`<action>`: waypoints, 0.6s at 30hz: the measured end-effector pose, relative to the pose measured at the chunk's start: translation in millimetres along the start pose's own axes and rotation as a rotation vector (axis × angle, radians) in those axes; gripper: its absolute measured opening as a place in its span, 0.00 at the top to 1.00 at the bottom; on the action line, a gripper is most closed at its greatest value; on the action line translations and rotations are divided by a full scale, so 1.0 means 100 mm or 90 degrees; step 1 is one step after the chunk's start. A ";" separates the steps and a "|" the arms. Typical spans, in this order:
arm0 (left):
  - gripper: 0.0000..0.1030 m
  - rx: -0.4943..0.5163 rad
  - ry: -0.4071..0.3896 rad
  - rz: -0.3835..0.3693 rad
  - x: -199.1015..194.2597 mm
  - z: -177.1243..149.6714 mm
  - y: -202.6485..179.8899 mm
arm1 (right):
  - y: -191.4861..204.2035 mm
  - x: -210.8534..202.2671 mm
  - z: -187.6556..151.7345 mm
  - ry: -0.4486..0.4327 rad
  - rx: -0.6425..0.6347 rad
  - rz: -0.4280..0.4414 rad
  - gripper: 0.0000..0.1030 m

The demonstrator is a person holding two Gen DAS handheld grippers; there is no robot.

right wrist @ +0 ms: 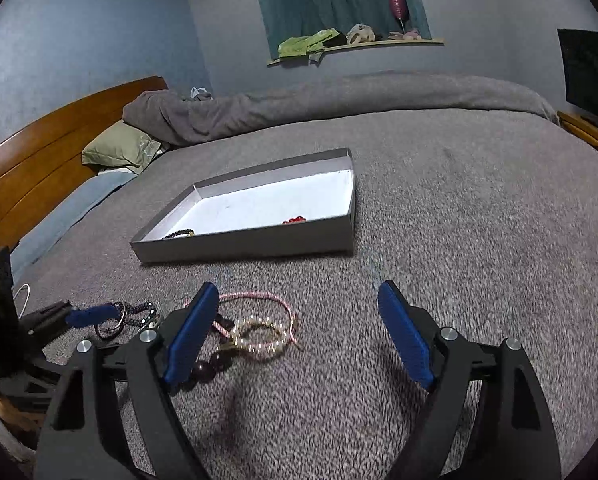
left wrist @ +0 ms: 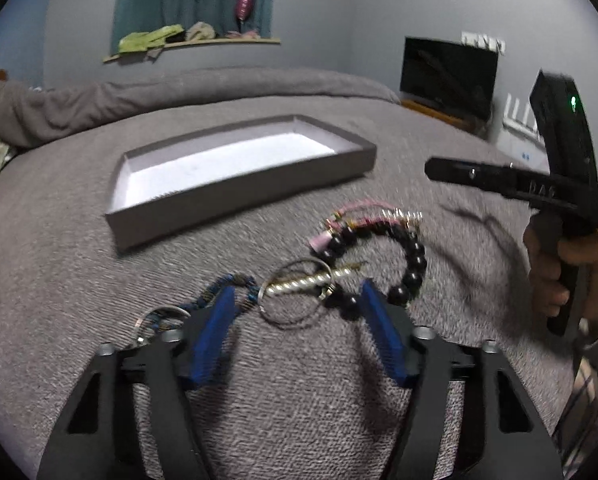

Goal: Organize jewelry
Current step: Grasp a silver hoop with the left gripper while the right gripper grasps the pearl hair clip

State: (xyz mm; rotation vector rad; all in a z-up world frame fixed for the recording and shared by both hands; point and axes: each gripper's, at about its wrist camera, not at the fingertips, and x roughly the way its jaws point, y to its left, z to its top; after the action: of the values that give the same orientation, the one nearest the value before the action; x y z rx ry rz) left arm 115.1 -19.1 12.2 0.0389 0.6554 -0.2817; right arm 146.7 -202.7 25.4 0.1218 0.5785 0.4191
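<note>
Blue rubber pads are lining both grippers, and both are standing spread with nothing between their fingers. The left gripper (left wrist: 297, 304) is hovering low over the grey woven bedspread (left wrist: 379, 420), its fingers framing a twisted silver metal bar on thin wire rings (left wrist: 303, 282); the motion blur makes it hard to say whether either pad is touching anything. Just to its left a blue-and-black braided cord bracelet (left wrist: 219, 292) is lying partly under the left pad, and just ahead to the right a black round-bead bracelet (left wrist: 403, 264) is curling on the bed, with a pink cord strung with small pale pearl-like beads (left wrist: 383, 216) touching its far side. The right gripper (right wrist: 299, 304) is hanging open over bare bedspread, with that same pink cord and pearl loop (right wrist: 259, 332) beside its left pad and a couple of dark beads (right wrist: 209, 366) partly hidden behind it.

Farther out, well apart from the pile, a shallow grey cardboard tray with a white floor (right wrist: 243, 246) is resting on the bed. From the right wrist view it is already holding a dark beaded strand (right wrist: 179, 234) against the near wall at the left and a small cluster of red beads (right wrist: 295, 220) near the right end.

By my reading, the work is under way but not half done: two pieces are sitting in the tray, while at least four are waiting loose on the bed, tangled close enough that each may need separating before it is lifted.
</note>
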 end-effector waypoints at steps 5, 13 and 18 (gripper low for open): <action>0.58 0.013 0.012 0.006 0.07 0.00 -0.01 | -0.02 -0.05 -0.08 0.003 0.002 0.005 0.21; 0.90 0.020 0.018 -0.005 0.10 0.00 0.01 | 0.05 -0.05 -0.17 0.014 -0.003 0.017 0.21; 0.94 -0.008 -0.013 -0.007 -0.02 0.02 0.10 | 0.12 0.00 -0.20 0.026 -0.019 0.023 0.22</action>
State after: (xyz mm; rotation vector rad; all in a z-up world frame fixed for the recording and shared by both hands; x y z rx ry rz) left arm 117.1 -9.5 14.2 0.0201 0.6378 -0.2885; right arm 130.9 -192.1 11.4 0.0951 0.6108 0.4662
